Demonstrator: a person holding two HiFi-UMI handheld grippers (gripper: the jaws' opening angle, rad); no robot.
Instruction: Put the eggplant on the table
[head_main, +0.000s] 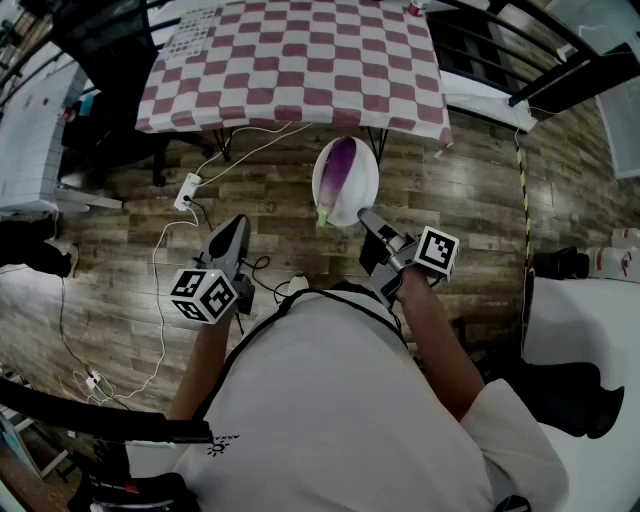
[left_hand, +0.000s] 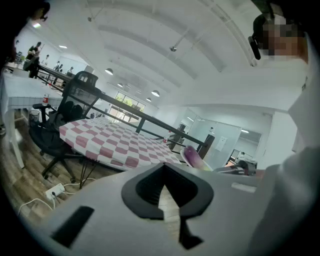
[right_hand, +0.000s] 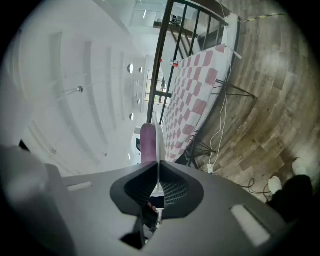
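Observation:
A purple eggplant (head_main: 338, 172) with a pale green stem end lies on a white plate (head_main: 362, 170) held in the air over the wooden floor, just in front of the table. My right gripper (head_main: 366, 216) is shut on the plate's near rim. In the right gripper view the plate (right_hand: 158, 142) stands edge-on between the jaws, with the eggplant (right_hand: 147, 142) beside it. The table (head_main: 300, 60) wears a red-and-white checked cloth. My left gripper (head_main: 238, 224) hangs to the left, shut, with nothing held; its jaws meet at the tips (left_hand: 164, 167).
A white power strip (head_main: 187, 190) and cables lie on the floor left of the plate. A black office chair (left_hand: 75, 107) stands at the table's left side. Black railings (head_main: 560, 70) run at the upper right, and white furniture (head_main: 580, 320) stands at the right.

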